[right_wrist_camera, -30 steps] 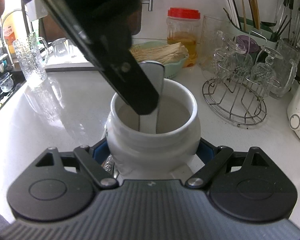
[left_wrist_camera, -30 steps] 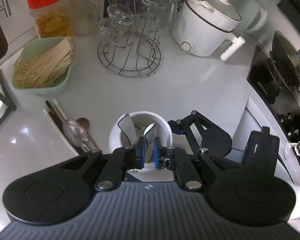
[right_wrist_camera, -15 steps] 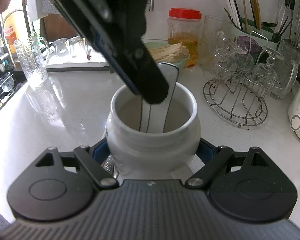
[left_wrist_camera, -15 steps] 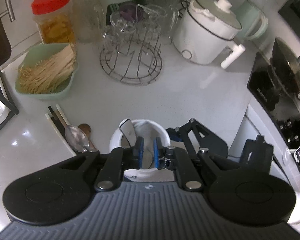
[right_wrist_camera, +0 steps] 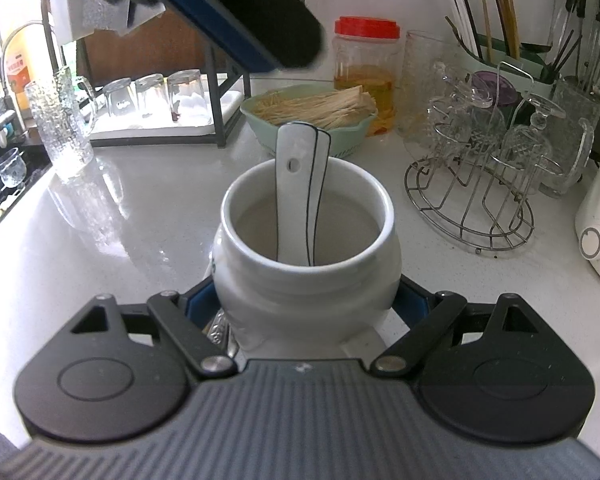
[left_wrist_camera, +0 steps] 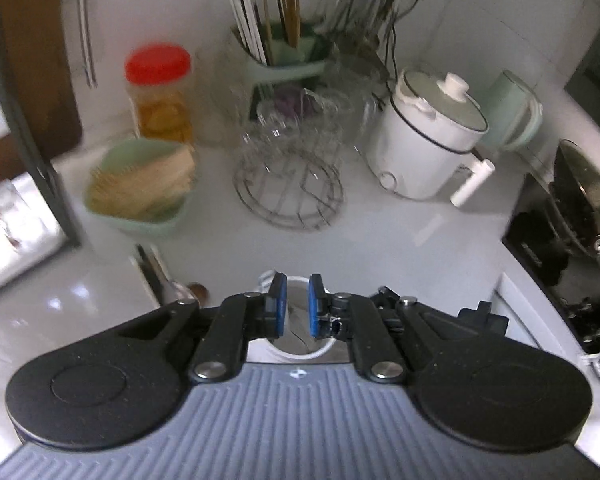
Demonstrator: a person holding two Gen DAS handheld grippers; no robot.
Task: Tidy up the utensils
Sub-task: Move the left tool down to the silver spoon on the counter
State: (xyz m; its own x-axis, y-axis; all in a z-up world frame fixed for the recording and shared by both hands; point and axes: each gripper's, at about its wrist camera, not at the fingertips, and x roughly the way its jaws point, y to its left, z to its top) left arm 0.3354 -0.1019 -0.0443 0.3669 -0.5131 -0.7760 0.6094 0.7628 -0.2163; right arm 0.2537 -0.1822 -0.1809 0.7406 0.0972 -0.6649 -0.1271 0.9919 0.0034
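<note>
Left gripper: I have lifted it clear of the crock; a second ago its pads were pinching a white ceramic spoon handle down at the crock mouth, and now they stand slightly apart with nothing between them. Released and empty.

Ceramic spoon: delivered. It now stands loose in the white crock, handle up and leaning on the far rim, straight ahead of my right gripper. A second dark-edged spoon handle sits touching it on the right.

Right gripper: unchanged over the last second, clenched on the crock's belly from both sides, steadying it on the tabletop.

Left gripper as viewed from the right: its dark finger hangs high above the crock, up and to the left, well apart from the spoon handles.

Remaining utensils: a metal spoon and chopsticks lie on the tabletop just ahead and left of my left gripper, beside the crock. A wooden-looking piece next to them is too blurred to name.

Judgement: one placement is complete; the step now in hand is withdrawal toward the next pick. The task is part done, since utensils lie outside the crock.

Risk: the leaning handles crowd the far rim, so the next insertion should enter on the near side.
</note>
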